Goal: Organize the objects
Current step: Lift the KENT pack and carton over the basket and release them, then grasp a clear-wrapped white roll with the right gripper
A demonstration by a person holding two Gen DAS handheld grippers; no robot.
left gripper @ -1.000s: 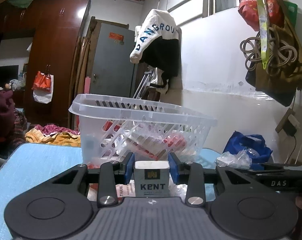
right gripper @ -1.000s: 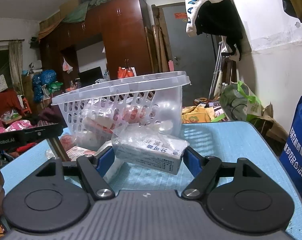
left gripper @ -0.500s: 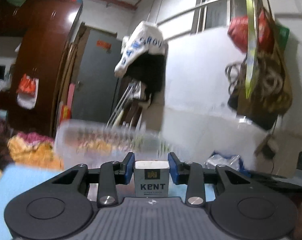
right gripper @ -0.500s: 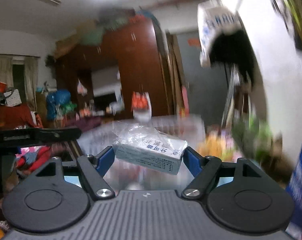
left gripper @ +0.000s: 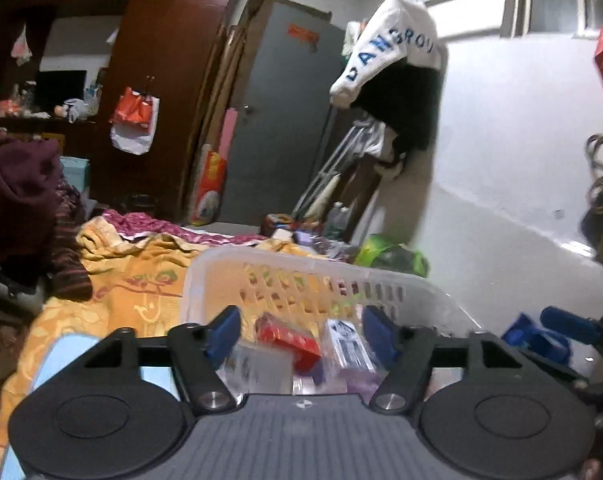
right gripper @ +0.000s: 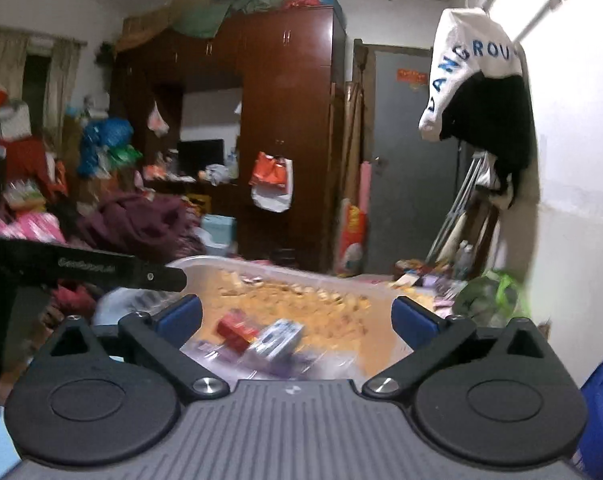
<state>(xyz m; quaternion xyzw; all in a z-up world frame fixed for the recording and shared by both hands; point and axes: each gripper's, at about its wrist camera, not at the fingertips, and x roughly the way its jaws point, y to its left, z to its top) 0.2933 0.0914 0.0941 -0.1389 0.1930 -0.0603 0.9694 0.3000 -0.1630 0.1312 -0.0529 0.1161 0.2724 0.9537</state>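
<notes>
One white slotted basket (left gripper: 333,276) serves as the landmark. Inside it: one red box (left gripper: 287,338), one white box with dark print (left gripper: 347,346), and one clear pack (left gripper: 261,364) nearest the camera; other contents are too blurred to count. Above the basket: two grippers, left gripper (left gripper: 301,330) and right gripper (right gripper: 297,318), each with two blue pads, four in all. Behind the basket: one orange blanket (left gripper: 133,276), one grey door (left gripper: 285,120), one hanging white jacket (left gripper: 389,48).

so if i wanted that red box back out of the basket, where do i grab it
Grip the red box across its narrow faces, coming straight down through the open top of the basket. It lies tilted on the pile, upper end exposed, while the slotted walls block any sideways approach.
</notes>
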